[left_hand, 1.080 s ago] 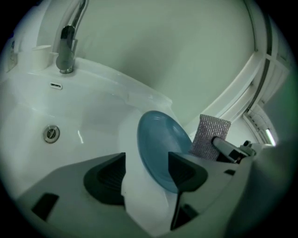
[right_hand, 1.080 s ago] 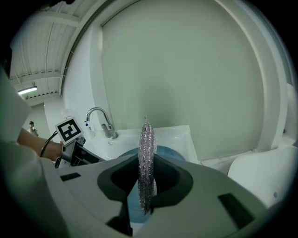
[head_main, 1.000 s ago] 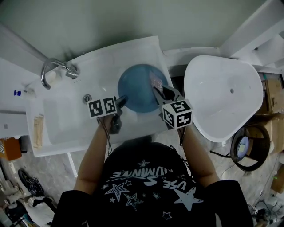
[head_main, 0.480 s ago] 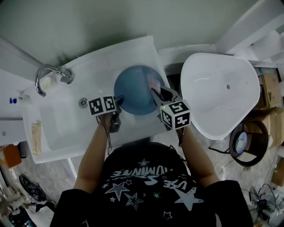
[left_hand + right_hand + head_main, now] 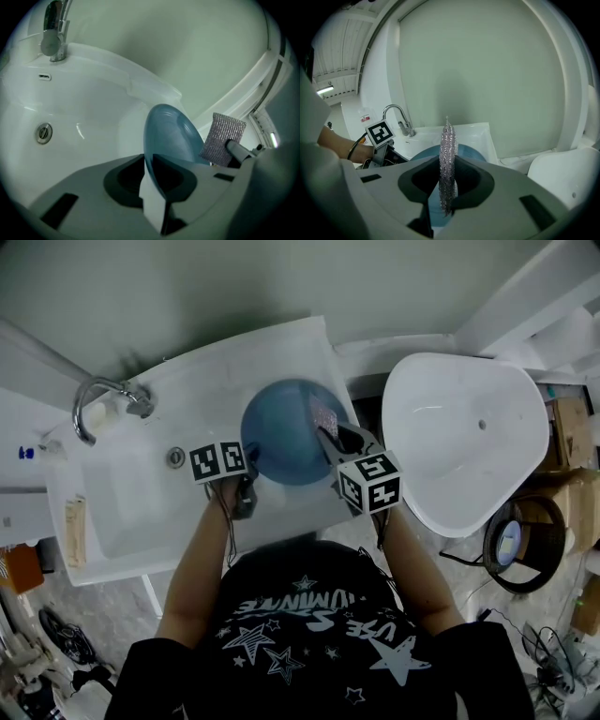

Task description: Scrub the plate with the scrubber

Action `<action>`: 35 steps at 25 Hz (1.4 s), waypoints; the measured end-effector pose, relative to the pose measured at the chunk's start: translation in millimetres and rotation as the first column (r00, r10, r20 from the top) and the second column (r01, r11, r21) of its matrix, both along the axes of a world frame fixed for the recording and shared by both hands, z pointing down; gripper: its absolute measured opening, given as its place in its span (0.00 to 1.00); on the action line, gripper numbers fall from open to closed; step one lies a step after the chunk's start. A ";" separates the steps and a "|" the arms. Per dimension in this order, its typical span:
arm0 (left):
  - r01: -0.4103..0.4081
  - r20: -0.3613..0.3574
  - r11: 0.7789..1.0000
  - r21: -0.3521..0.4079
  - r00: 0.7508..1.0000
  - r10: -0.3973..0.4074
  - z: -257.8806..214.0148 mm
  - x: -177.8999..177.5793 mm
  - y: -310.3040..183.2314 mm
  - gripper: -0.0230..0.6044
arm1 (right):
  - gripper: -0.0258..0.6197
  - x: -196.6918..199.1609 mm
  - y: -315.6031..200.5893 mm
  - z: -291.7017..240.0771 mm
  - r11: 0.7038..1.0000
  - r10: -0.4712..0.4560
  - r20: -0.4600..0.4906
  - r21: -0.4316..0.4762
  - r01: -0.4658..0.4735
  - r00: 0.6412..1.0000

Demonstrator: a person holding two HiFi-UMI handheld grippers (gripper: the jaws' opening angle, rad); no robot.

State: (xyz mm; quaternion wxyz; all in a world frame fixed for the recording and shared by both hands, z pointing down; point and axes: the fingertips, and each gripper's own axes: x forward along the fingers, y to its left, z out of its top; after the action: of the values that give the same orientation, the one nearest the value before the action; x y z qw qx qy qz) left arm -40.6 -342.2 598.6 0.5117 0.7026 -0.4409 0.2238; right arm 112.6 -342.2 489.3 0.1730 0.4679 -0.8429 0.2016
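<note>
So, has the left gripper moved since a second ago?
Yes. Measured against the sink's drain, the left gripper has slid slightly rightward, toward the blue plate, and its jaws have just been closing on the plate's rim.

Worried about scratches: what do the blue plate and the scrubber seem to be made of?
The plate looks like smooth, semi-matte blue plastic, thin-rimmed; glazed ceramic is possible. The scrubber is a silvery, glittering woven mesh, probably metallic fibre.
</note>
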 end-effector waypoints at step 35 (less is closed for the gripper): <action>0.103 -0.183 0.991 0.086 0.979 -0.085 -62.3 -16.2 -5.5 0.08 | 0.17 -68.3 -31.3 -28.8 0.919 -0.186 -0.593 0.176 0.351 0.783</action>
State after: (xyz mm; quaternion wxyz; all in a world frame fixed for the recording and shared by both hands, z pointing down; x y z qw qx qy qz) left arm -56.8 -347.7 536.3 0.5253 0.7217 -0.4360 0.1142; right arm 44.3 -373.6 460.5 0.3746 0.3996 -0.8314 -0.0932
